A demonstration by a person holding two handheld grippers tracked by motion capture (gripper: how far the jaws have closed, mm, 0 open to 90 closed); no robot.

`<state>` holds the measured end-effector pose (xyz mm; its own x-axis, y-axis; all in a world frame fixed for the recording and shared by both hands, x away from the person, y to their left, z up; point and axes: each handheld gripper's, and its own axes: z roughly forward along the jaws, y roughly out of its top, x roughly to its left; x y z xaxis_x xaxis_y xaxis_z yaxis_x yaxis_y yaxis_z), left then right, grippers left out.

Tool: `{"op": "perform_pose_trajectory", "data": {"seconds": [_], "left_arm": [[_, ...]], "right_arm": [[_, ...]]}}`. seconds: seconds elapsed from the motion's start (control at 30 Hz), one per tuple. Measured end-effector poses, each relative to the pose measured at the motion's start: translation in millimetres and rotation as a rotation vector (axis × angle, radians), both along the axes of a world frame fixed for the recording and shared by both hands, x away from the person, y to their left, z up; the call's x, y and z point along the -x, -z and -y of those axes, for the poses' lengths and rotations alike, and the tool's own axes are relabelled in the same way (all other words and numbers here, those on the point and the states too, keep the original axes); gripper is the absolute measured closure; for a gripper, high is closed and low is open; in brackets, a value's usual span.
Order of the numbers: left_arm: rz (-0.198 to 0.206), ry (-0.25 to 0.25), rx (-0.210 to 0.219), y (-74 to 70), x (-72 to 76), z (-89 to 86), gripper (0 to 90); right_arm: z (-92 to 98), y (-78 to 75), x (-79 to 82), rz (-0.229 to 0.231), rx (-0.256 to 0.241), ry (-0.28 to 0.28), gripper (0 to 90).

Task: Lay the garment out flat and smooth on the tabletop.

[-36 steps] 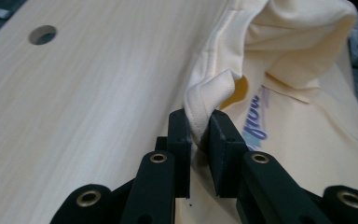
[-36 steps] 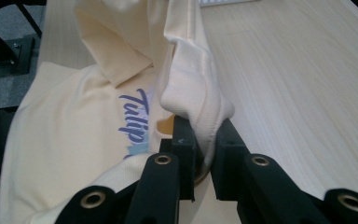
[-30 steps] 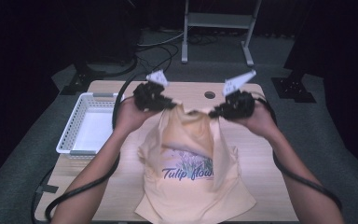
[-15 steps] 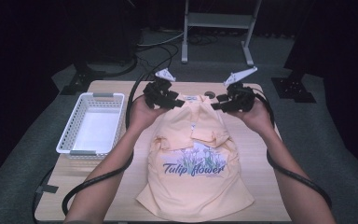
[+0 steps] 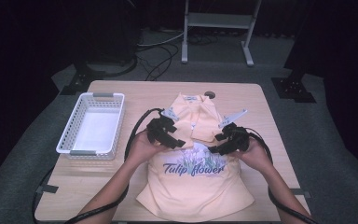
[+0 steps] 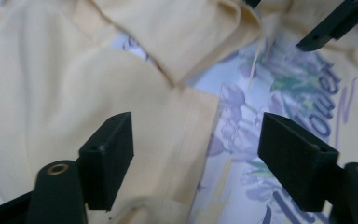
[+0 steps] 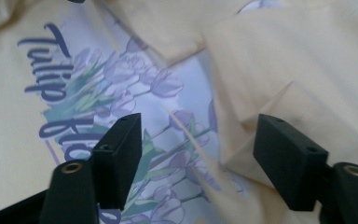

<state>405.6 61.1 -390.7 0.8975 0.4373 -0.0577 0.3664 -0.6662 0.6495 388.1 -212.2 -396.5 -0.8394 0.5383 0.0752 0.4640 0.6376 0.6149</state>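
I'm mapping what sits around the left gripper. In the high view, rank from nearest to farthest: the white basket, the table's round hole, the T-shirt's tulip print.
From the left gripper:
1. Tulip print, just beside it on the T-shirt.
2. White basket, out to its left.
3. Round hole, at the table's far edge.

One shirt (image 5: 193, 179), one basket (image 5: 70, 137), two tools, one table (image 5: 135, 93).

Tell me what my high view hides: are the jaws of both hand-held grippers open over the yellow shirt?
Observer: The left hand-held gripper is open, with a folded sleeve edge between its jaws.
Operator: Report the right one.
Observer: The right hand-held gripper is open too, above the tulip print.
Operator: Check whether either pinches cloth.
Observer: Neither does; the yellow shirt lies loose beneath both.
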Motion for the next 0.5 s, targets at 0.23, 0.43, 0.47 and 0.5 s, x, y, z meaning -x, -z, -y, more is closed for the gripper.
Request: {"op": "perform_pose_trajectory", "data": {"seconds": [0.23, 0.43, 0.47, 0.5], "left_arm": [[-0.025, -0.006, -0.083, 23.6, 11.1, -4.6, 24.3], [-0.033, -0.016, -0.091, 28.9, 16.5, -8.9, 22.5], [-0.029, -0.016, -0.095, 28.7, 17.6, -9.1, 22.5], [-0.025, -0.017, -0.104, 28.8, 19.4, -9.1, 22.5]], "right_arm": [[-5.6, 23.1, 7.1, -0.014, 0.035, -0.018, 26.6], [-4.8, 29.1, 10.2, 0.013, 0.024, -0.003, 24.3], [-5.1, 29.6, 11.2, 0.02, 0.027, -0.004, 23.7], [-5.7, 30.0, 12.6, 0.029, 0.037, -0.009, 23.1]]}}
